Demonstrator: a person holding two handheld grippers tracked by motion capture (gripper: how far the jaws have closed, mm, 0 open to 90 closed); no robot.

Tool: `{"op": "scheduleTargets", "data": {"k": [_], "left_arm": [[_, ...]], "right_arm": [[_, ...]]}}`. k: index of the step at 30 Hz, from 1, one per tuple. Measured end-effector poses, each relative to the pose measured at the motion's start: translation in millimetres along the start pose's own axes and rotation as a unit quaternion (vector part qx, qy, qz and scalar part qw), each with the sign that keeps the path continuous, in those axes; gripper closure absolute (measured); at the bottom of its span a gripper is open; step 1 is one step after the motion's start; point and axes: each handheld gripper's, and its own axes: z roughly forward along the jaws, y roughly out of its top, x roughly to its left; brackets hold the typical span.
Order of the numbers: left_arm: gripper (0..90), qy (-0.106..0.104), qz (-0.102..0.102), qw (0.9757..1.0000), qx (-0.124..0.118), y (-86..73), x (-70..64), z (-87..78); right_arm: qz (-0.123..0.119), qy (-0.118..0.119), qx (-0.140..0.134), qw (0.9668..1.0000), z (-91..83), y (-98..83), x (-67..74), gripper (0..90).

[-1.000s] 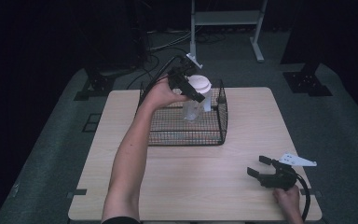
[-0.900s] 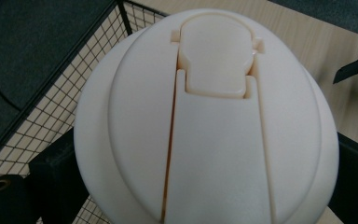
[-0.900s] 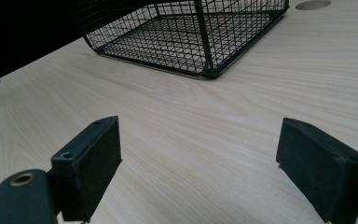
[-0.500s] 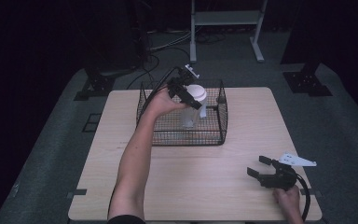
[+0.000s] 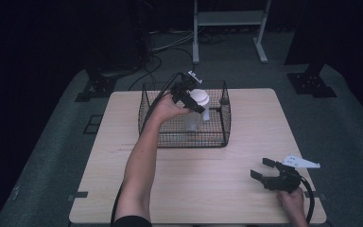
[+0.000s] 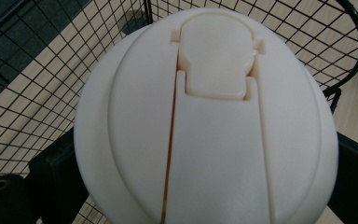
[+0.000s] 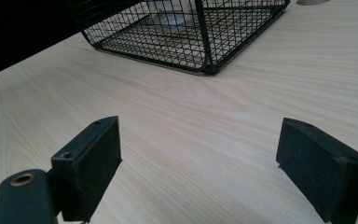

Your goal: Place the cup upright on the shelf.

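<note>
Left tongs (image 5: 189, 97) grip my clear bottle (image 5: 194, 113) just under its white flip lid (image 6: 209, 121) — upright, long axis vertical, inside the wire basket (image 5: 184, 137). Right tongs (image 5: 264, 174) rest wide open with nothing between them, on the table (image 5: 208, 189), well apart from the basket — my left hand is nearer.

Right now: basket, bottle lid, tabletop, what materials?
Basket: black wire mesh, probably coated metal, thin welded grid.
Bottle lid: matte cream plastic, with moulded seams and a flip cap.
Tabletop: pale wood grain, smooth; whether laminate or veneer is unclear.
</note>
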Motion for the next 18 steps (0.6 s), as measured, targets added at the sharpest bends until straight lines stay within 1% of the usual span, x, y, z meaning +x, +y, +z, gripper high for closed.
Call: {"op": "scheduleTargets", "data": {"k": [3,5,7,8,9,14,18], "left_arm": [[5.2,0.003,-0.001,1.0000,-0.001,-4.3,2.6,2.6],[5.2,0.000,-0.006,1.0000,-0.004,-7.7,4.5,2.9],[5.1,0.004,-0.004,1.0000,-0.008,-11.6,4.9,3.5],[5.2,0.003,-0.007,0.9999,-0.015,-13.5,5.3,2.9],[5.1,0.002,-0.009,0.9999,-0.014,-15.2,5.6,2.3],[5.0,0.002,-0.017,0.9995,-0.026,-24.0,7.1,-0.1],[4.9,0.002,-0.016,0.9995,-0.029,-28.0,8.4,-2.4]], "right_arm": [[-0.001,-0.001,0.002,1.0000,0.3,-0.1,0.5,12.9],[-0.004,-0.001,0.004,1.0000,0.4,-0.2,0.7,12.9],[-0.004,-0.001,0.004,1.0000,0.5,-0.2,0.7,12.9],[-0.003,-0.003,0.004,1.0000,0.5,-0.1,0.7,12.9],[-0.002,-0.004,0.004,1.0000,0.7,-0.1,0.5,12.9],[-0.002,-0.008,0.007,0.9999,1.4,-0.1,1.0,12.9],[-0.006,-0.011,0.011,0.9999,2.5,-0.2,1.9,12.9]]}}
